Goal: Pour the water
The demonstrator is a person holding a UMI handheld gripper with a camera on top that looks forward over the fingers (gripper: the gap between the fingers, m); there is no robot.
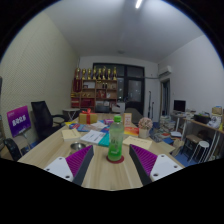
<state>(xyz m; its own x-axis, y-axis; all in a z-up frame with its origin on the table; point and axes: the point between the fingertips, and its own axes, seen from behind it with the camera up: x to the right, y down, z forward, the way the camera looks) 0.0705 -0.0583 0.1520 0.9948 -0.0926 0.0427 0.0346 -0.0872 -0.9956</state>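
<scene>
The gripper [113, 165] is pointing forward over a pale wooden tabletop [110, 175], its two fingers spread wide, the purple pads [78, 160] facing inward; nothing is being pressed between them. A tall clear green plastic bottle with a yellowish cap [116, 138] is standing upright just ahead of the fingertips, roughly centred on the gap, with room at both sides.

The main risk from here is tipping — the bottle is narrow and tall, and a finger that is arriving off-centre would be pushing it over rather than closing around it; gripping too high near the cap would likely be letting it swing during the pour; a soft plastic wall may also be buckling under a hard squeeze. No receiving cup is clearly identifiable among the small cluttered objects [150, 128] beyond, so the pouring target is remaining uncertain.

The gripper is being held low and level, aimed straight at the bottle.
</scene>
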